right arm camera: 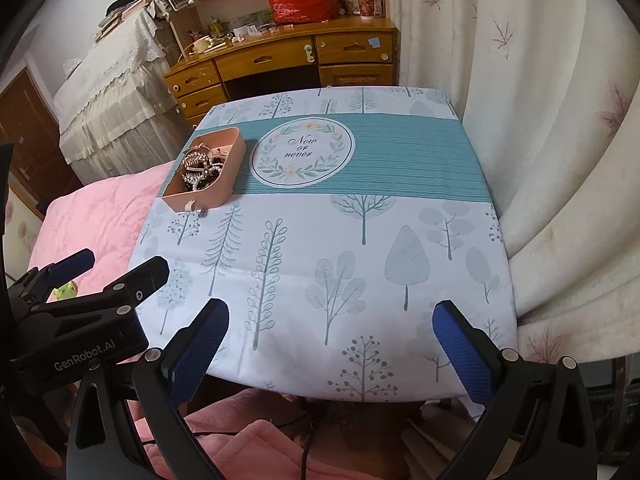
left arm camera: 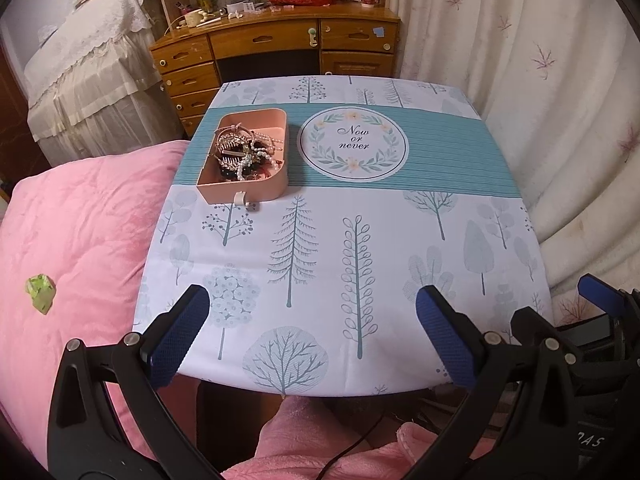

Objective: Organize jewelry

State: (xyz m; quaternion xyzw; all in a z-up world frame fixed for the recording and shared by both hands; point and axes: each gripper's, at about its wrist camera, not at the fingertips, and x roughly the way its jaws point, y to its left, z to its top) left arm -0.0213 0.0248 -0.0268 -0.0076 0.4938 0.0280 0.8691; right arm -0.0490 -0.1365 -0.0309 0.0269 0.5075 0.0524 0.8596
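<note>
A pink open box [left arm camera: 256, 194] stands on the left of the table, on the teal band of the cloth. It holds a tangle of jewelry [left arm camera: 246, 154]: pearl strands, gold hair clips and dark beads. It also shows in the right wrist view [right arm camera: 224, 188] with the jewelry [right arm camera: 202, 168] inside. A small white piece [left arm camera: 242, 200] lies against the box's front wall. My left gripper [left arm camera: 312, 300] is open and empty above the table's near edge. My right gripper [right arm camera: 330, 312] is open and empty beside it, to the right.
The table [left arm camera: 440, 240] wears a white cloth with tree prints and a round "Now or never" emblem [left arm camera: 354, 144]. A pink quilt [left arm camera: 80, 240] with a green scrap [left arm camera: 40, 288] lies left. A curtain [left arm camera: 560, 80] hangs right. A wooden desk [left arm camera: 280, 48] stands behind.
</note>
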